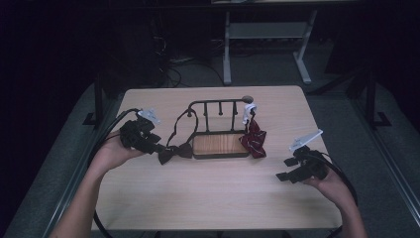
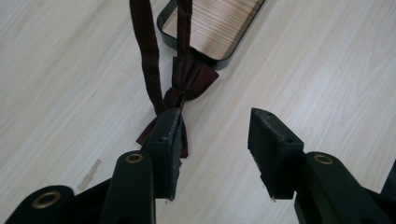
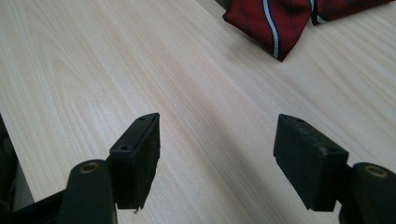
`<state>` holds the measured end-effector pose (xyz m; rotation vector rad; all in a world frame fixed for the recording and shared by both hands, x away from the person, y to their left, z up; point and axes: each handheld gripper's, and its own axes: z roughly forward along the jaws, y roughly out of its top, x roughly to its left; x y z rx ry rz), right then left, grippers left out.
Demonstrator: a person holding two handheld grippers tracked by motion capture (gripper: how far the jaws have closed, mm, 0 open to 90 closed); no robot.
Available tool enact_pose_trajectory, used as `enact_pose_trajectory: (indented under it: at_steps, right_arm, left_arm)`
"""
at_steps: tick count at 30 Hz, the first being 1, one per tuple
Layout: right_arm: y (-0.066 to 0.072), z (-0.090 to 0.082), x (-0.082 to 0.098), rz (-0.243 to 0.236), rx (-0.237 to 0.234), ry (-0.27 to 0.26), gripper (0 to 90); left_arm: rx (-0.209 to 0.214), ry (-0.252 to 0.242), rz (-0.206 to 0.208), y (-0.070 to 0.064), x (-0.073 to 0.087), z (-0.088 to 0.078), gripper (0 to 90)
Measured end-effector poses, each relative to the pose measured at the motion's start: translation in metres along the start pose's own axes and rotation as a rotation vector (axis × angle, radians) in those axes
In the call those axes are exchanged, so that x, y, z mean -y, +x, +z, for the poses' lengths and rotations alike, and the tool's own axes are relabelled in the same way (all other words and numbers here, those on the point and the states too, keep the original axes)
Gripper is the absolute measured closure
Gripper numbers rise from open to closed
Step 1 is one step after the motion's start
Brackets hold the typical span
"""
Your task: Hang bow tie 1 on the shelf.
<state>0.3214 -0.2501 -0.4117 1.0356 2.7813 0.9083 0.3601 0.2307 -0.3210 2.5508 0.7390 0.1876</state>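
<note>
A dark maroon bow tie (image 1: pixel 175 151) lies on the table left of a black metal rack (image 1: pixel 218 102) with a wooden base (image 1: pixel 220 145); its strap loops up onto the rack's left end. My left gripper (image 1: pixel 157 147) is at the bow tie's left wing. In the left gripper view the bow tie (image 2: pixel 189 79) lies just past the left jaw, and the left gripper (image 2: pixel 217 116) stands open with bare table between its pads. A red striped tie (image 1: pixel 254 139) hangs from the rack's right end. My right gripper (image 1: pixel 286 169) stands open over bare table, the striped tie (image 3: pixel 275 23) farther ahead.
The rack's base (image 2: pixel 224 56) sits just beyond the bow tie. Light wooden table (image 1: pixel 208 198) stretches toward the person's side. Cables trail from both grippers off the table's sides. A dark floor and a white desk frame (image 1: pixel 267 44) lie beyond the far edge.
</note>
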Motion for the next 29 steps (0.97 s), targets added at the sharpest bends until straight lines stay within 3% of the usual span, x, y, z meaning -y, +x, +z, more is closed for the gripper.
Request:
enact_pose_trajectory:
  at_steps: [29]
  right_arm:
    - [0.0,0.003,-0.001,-0.003,-0.005,0.005,31.3]
  left_arm:
    - [0.037,-0.004,-0.019,-0.015,0.038,0.023,47.0]
